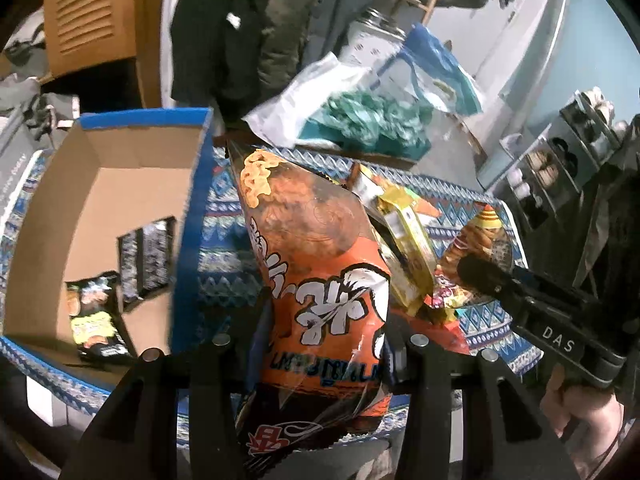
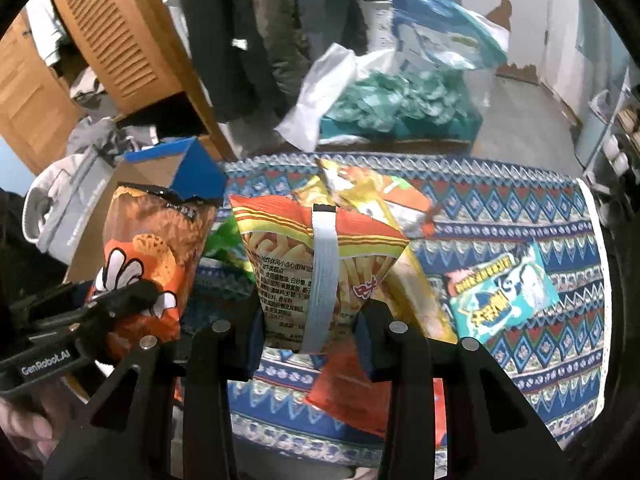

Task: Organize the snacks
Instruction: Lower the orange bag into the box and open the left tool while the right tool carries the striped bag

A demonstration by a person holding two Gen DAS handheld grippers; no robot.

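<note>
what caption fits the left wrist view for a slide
Left claw shut on an orange snack bag above the patterned tablecloth, beside an open cardboard box already holding dark snack packs.

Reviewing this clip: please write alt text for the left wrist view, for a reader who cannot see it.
The left gripper holds an orange snack bag above a patterned tablecloth. To its left, an open cardboard box contains dark snack packets. At right, the right gripper grips a fries bag.
</note>
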